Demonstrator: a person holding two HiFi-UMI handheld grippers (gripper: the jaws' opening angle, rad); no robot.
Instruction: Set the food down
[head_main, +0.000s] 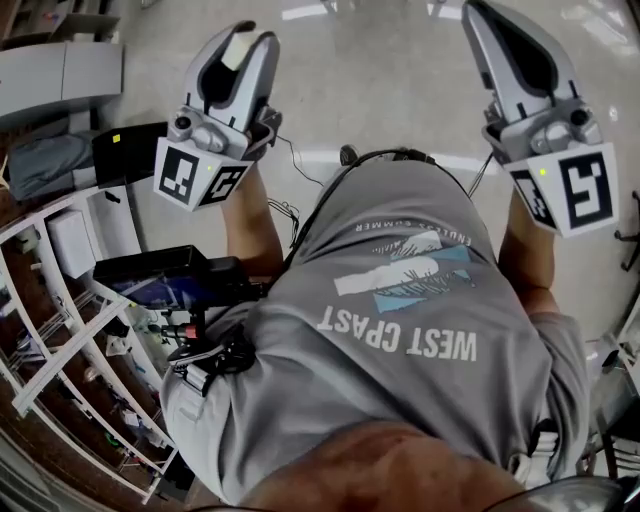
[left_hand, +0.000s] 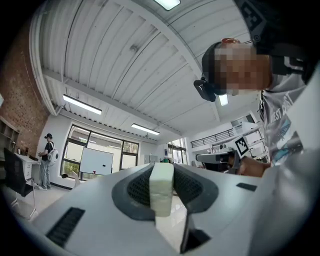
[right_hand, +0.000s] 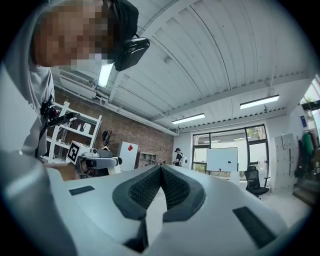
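A pale cream block of food (head_main: 238, 47) sits pinched between the pads of my left gripper (head_main: 241, 42), which is held up at chest height on the left of the head view. In the left gripper view the same food block (left_hand: 161, 189) stands upright between the dark pads, and the left gripper (left_hand: 161, 176) is shut on it, pointing up toward the ceiling. My right gripper (head_main: 473, 10) is raised at the upper right. In the right gripper view the right gripper (right_hand: 161, 170) is shut with its pads touching and nothing between them.
A white shelving rack (head_main: 62, 332) stands at the lower left beside a black device (head_main: 160, 275). Pale floor (head_main: 380, 90) lies ahead. A distant person (left_hand: 47, 159) and a whiteboard (left_hand: 96, 161) stand by the windows. An office chair (right_hand: 252, 181) is at the right.
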